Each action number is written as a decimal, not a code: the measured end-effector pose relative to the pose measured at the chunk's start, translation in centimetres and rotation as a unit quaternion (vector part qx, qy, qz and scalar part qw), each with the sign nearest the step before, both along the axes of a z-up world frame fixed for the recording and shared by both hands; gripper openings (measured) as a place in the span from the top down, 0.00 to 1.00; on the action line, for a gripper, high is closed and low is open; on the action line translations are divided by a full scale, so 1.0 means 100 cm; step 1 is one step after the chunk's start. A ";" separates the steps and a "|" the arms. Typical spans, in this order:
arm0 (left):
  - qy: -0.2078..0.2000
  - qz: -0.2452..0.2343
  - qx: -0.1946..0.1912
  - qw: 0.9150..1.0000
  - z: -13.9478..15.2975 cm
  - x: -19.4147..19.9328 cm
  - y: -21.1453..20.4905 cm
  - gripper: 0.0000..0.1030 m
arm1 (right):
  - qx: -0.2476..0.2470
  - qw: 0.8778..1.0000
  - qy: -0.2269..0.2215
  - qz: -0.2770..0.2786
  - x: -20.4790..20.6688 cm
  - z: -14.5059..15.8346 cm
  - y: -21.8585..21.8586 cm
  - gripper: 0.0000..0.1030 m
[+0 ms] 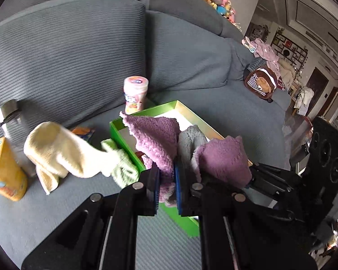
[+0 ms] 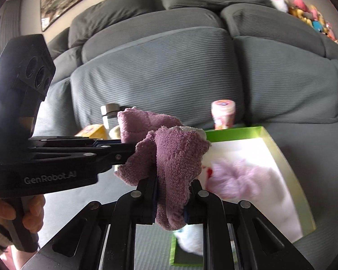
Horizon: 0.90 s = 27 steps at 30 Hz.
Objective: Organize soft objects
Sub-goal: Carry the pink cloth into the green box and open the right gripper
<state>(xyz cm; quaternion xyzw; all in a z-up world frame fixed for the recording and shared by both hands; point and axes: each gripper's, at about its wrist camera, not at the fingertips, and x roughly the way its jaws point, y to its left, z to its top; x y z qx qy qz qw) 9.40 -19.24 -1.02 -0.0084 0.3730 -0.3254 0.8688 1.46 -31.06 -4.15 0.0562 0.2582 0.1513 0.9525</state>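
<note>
Both pairs of jaws are pressed onto one purple towel (image 2: 175, 157), each pinching a separate bunched part of it. The right gripper (image 2: 171, 199) holds a hanging fold from below. The left gripper (image 1: 166, 189) clamps another part, reaching in from the left side of the right wrist view, held by a hand (image 2: 18, 211). The towel hangs bunched in the air between them, its length running gripper to gripper, just in front of and above the near edge of a green box (image 1: 124, 139). The box lies open on a grey sofa (image 1: 67, 56), a pale pink cloth (image 2: 243, 180) blurred inside. The right gripper looks nearer the box. A yellow cloth (image 1: 60, 148) lies left of the box; a pink jar (image 1: 135, 94) stands behind it.
</note>
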 end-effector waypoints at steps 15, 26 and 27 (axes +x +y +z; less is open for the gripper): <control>0.045 0.002 0.017 0.999 -0.037 0.036 -0.040 0.90 | 0.008 0.998 0.048 -0.033 0.029 -0.030 -0.034 0.82; 0.044 0.012 0.029 0.999 -0.045 0.035 -0.048 0.89 | 0.003 0.995 0.069 -0.067 0.032 -0.038 -0.040 0.71; 0.041 0.014 0.030 0.999 -0.045 0.035 -0.047 0.88 | -0.002 0.995 0.069 -0.077 0.031 -0.037 -0.041 0.64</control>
